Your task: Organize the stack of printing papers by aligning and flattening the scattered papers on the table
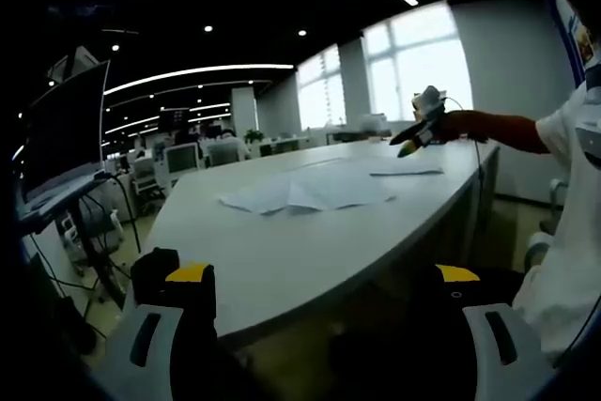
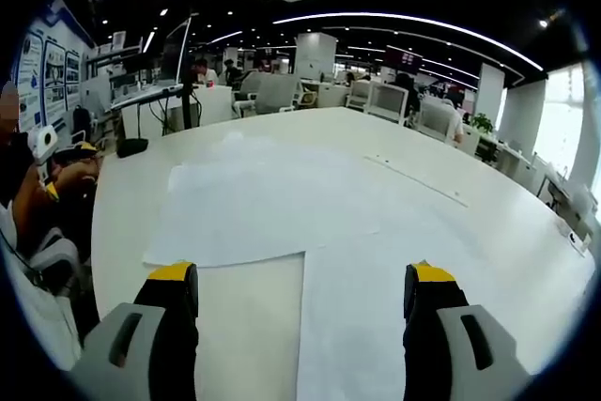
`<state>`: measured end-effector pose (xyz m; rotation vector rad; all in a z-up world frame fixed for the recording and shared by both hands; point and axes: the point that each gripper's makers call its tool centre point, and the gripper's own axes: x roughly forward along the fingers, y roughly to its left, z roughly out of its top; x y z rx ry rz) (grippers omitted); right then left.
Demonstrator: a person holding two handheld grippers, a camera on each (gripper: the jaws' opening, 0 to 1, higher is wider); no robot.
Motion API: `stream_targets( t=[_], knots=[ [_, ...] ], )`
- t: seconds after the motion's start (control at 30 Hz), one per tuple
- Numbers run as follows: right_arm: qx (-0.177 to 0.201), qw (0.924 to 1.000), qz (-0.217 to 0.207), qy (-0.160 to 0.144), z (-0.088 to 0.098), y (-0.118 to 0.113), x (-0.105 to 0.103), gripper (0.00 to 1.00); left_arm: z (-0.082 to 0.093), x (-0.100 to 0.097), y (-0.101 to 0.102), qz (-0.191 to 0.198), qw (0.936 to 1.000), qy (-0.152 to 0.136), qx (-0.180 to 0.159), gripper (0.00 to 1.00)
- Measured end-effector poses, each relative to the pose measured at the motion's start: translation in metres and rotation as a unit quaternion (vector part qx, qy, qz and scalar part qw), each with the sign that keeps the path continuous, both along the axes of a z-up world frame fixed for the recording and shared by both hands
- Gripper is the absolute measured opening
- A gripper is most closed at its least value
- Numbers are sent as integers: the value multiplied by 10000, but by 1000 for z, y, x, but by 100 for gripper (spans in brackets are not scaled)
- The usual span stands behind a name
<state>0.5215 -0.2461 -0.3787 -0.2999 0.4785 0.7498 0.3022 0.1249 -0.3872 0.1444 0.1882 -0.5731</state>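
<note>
Left claw point(image 1: 324, 293) is hanging open off the near edge of the table point(image 1: 282, 260), jaws spread wide, gripping nothing, well short of the papers point(image 1: 310, 190) lying scattered flat mid-table. Right claw point(image 2: 302, 293) is hovering open over the table point(image 2: 122, 232) with the nearest white sheets point(image 2: 272, 204) lying overlapped and unaligned just ahead of and between its jaws; in the left gripper view it's showing past the papers, held in the person's hand point(image 1: 460, 124).
</note>
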Motion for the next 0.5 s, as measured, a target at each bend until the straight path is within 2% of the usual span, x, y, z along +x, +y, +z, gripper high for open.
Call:
stream_targets(
  t=[0.5],
  knots=[
    [-40, 10000, 39, 68, -5, 5, -1, 86, 0, -1, 3, 26, 10000, -4, -13, 97]
  ],
)
